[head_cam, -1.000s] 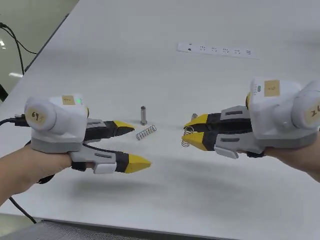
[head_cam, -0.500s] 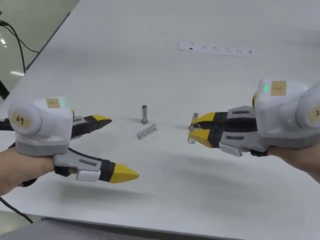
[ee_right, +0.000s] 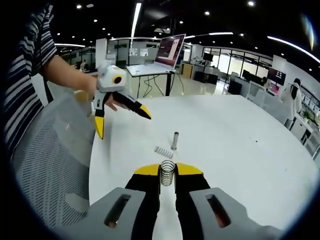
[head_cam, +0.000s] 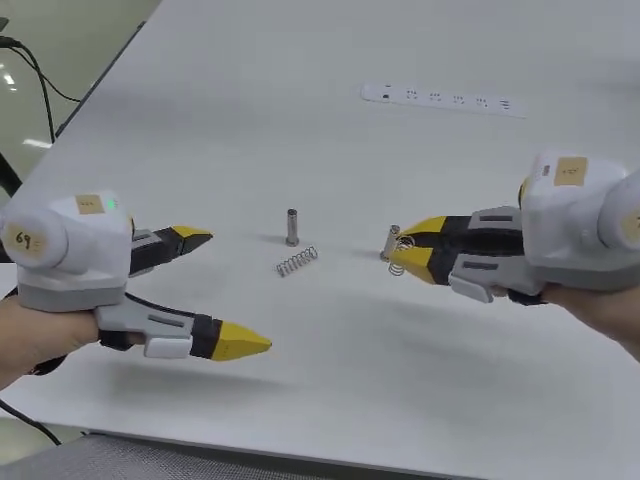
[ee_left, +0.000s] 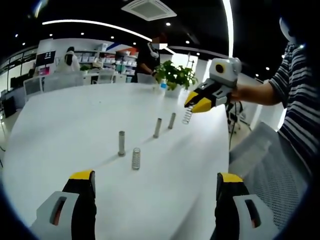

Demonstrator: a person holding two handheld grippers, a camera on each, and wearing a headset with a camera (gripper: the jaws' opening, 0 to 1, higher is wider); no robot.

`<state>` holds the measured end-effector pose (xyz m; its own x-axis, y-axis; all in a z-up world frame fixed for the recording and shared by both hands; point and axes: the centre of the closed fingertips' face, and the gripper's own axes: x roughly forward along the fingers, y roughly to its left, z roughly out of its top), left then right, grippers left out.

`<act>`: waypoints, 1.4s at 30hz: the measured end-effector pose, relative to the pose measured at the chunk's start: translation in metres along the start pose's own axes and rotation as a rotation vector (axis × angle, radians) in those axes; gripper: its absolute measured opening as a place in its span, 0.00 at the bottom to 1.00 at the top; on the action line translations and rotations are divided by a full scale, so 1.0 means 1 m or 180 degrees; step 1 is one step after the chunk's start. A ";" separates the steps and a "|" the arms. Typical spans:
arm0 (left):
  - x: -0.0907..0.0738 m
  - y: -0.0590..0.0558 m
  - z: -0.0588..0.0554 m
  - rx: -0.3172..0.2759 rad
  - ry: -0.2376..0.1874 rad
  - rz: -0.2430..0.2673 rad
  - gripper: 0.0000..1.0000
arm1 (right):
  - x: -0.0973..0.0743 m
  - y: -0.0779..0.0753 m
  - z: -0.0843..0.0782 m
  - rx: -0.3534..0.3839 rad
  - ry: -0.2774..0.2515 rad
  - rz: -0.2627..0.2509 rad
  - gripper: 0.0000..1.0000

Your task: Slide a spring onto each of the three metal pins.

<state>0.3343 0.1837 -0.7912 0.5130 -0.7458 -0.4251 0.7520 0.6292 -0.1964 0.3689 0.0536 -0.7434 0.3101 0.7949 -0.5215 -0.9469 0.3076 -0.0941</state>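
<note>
R gripper (head_cam: 405,252), clenched on a spring (ee_right: 167,172), has swung it beside the far-right pin (head_cam: 393,240) — threading looks next — L gripper (head_cam: 225,290), jaws wide & empty, has backed off the loose spring (head_cam: 296,262) on table (head_cam: 350,400)

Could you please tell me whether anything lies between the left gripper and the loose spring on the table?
Nothing visible does. Bare table separates the open left gripper from the loose spring; the nearest pin stands just past it.

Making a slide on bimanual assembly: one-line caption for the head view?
Right hand-held gripper holds a spring by a pin; open left hand-held gripper hovers near a loose spring.
</note>
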 end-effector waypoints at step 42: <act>-0.009 0.007 -0.001 -0.0064 -0.0041 0.0129 0.98 | 0.028 -0.066 -0.008 0.0464 0.0029 -0.0469 0.08</act>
<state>0.3346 0.1949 -0.7891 0.5484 -0.7222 -0.4216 0.7221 0.6632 -0.1968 0.4394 0.0513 -0.7590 0.4430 0.7311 -0.5189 -0.8686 0.4933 -0.0465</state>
